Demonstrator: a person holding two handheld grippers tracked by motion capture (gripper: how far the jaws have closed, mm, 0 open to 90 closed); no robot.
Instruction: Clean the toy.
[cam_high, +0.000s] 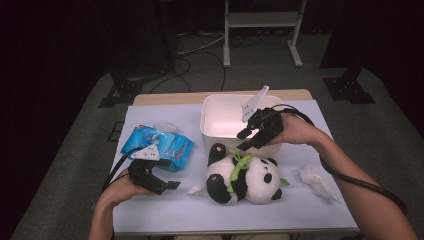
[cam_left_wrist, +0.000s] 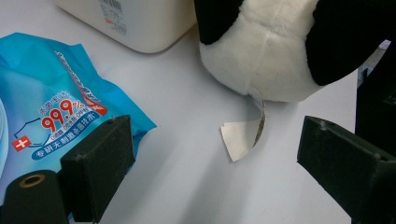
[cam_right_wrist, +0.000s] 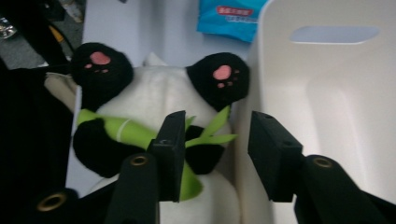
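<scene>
A black-and-white plush panda (cam_high: 245, 175) holding a green bamboo sprig (cam_high: 234, 170) lies on its back on the table, just in front of a white plastic bin (cam_high: 205, 120). My right gripper (cam_high: 247, 140) hovers above the panda's feet at the bin's front rim, jaws open with nothing between them. In the right gripper view (cam_right_wrist: 217, 144) the jaws stand over the panda (cam_right_wrist: 159, 88) and the bin wall (cam_right_wrist: 327, 93). My left gripper (cam_high: 167, 186) rests low on the table left of the panda, open and empty (cam_left_wrist: 210, 149). The panda's white tag (cam_left_wrist: 243, 135) lies ahead of it.
A blue pack of wet wipes (cam_high: 160, 142) lies at the left, close behind the left gripper (cam_left_wrist: 51, 102). A crumpled white tissue (cam_high: 315, 180) sits right of the panda. A pale sheet covers the table (cam_high: 165, 210); dark floor and stands lie beyond.
</scene>
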